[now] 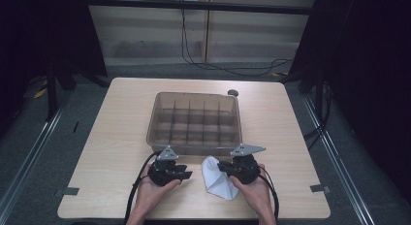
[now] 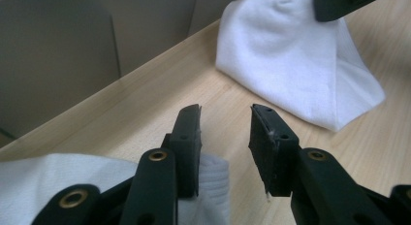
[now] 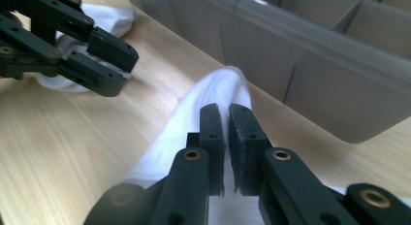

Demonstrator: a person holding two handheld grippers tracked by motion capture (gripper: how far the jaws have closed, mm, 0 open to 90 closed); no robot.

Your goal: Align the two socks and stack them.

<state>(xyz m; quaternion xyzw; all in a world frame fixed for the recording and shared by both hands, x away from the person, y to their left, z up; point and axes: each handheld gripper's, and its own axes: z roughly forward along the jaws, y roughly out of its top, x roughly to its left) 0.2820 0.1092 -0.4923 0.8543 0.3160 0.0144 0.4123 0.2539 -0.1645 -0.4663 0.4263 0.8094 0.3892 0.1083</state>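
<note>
- Your two hands work in the strip of bench (image 1: 111, 137) between the divided grey bin (image 1: 194, 119) and the near edge; bare wood lies wide to the left and right.
- Your right hand-held gripper (image 3: 226, 113) is pressed together on a fold of the white sock (image 1: 217, 179), just in front of the bin wall.
- The sock is soft, plain white, tented up under that pinch.
- Your left hand-held gripper (image 2: 224, 113) stands spread, nothing between its pads; a second white sock (image 2: 43, 179) lies under it.

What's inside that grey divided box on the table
The grey divided box shows only its dividers and bare compartments from above. In the right gripper view its near wall hides most compartment floors, so something small and flat there could go unseen.
</note>
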